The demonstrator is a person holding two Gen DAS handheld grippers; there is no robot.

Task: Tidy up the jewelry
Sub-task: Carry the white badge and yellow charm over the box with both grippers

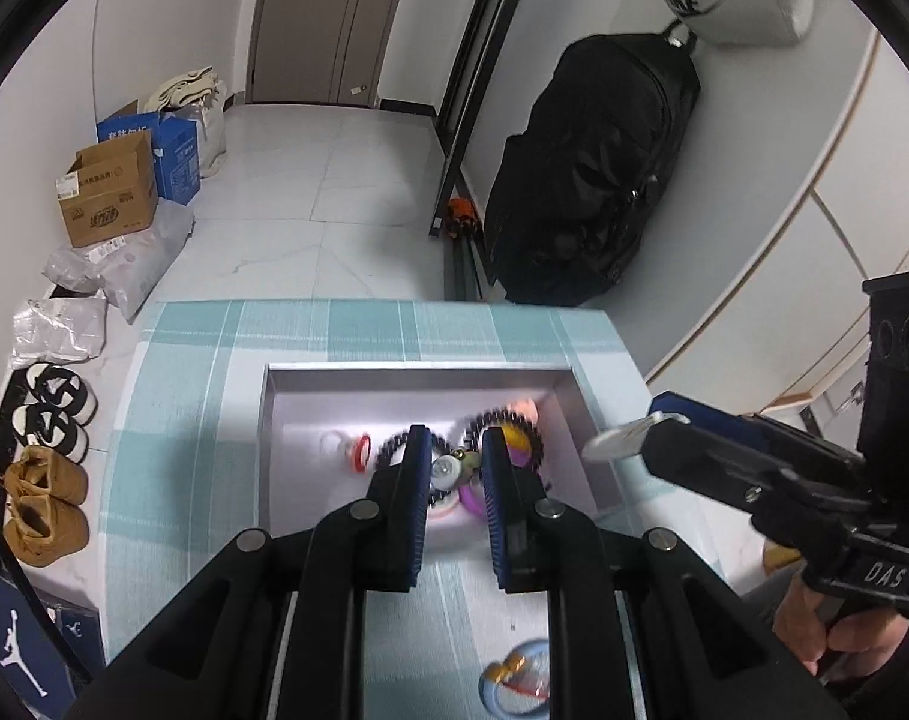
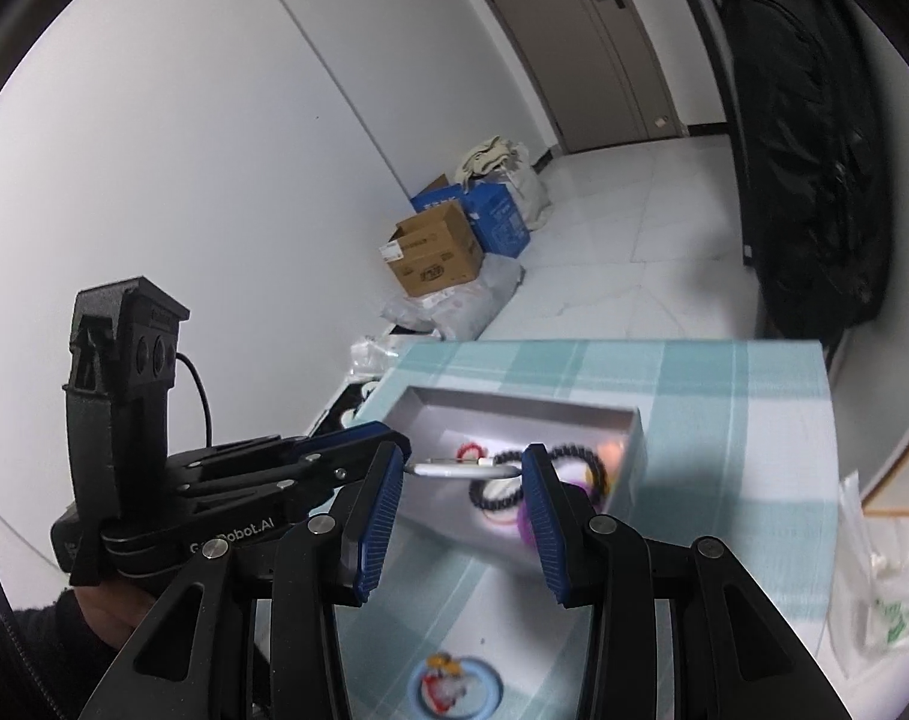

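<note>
Teal checked cloth [image 1: 202,420] covers the table in the left wrist view, and a grey metal tray [image 1: 418,367] lies on it toward the far edge. Inside the tray are black bead bracelets [image 1: 388,450] and small red, yellow and purple pieces, all blurred. The left gripper [image 1: 457,468] hangs over the near part of the tray with only a narrow gap between its blue pads. I cannot tell if it pinches anything. At the right edge of the table, the right gripper [image 1: 646,432] carries a silver carabiner [image 1: 616,441]. A light blue ring [image 1: 490,696] lies on the cloth near the front edge.

In the right wrist view the right gripper [image 2: 463,468] holds the carabiner [image 2: 454,469] lengthwise between its half-closed pads, above the tray [image 2: 514,405]. The left gripper [image 2: 388,441] is just beside the left end of the carabiner; contact is not clear.
</note>
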